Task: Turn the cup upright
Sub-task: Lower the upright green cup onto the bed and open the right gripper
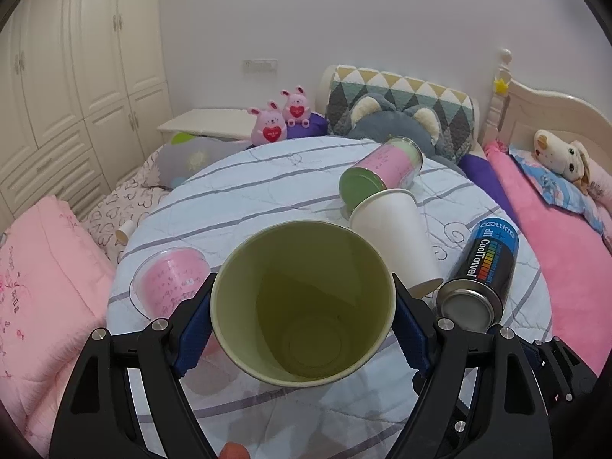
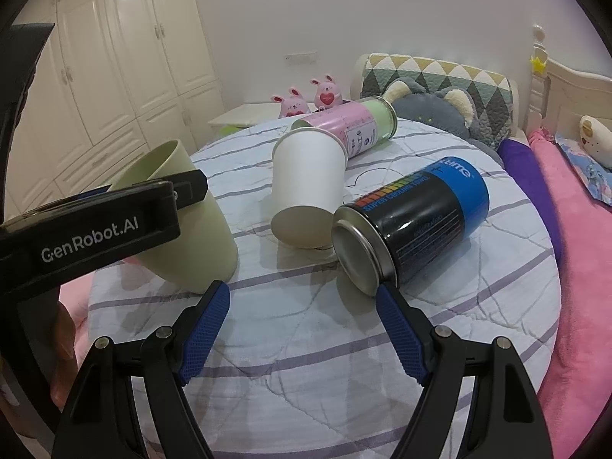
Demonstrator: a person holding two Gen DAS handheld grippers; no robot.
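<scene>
A pale green cup [image 1: 302, 302] sits between the blue pads of my left gripper [image 1: 302, 294], which is shut on it; its mouth faces the left wrist camera and it is nearly upright, tilted slightly. In the right wrist view the green cup [image 2: 183, 229] stands tilted at the left on the round table [image 2: 306, 363], with its base touching the cloth and the left gripper's black finger across it. My right gripper [image 2: 302, 298] is open and empty, low over the table just in front of the black-and-blue can.
A white paper cup [image 2: 306, 187] lies on its side mid-table. A black-and-blue can [image 2: 413, 229] lies beside it, and a pink-and-green can [image 2: 344, 126] lies behind. A clear pink-labelled tub [image 1: 168, 279] lies at the table's left. Beds and pillows surround the table.
</scene>
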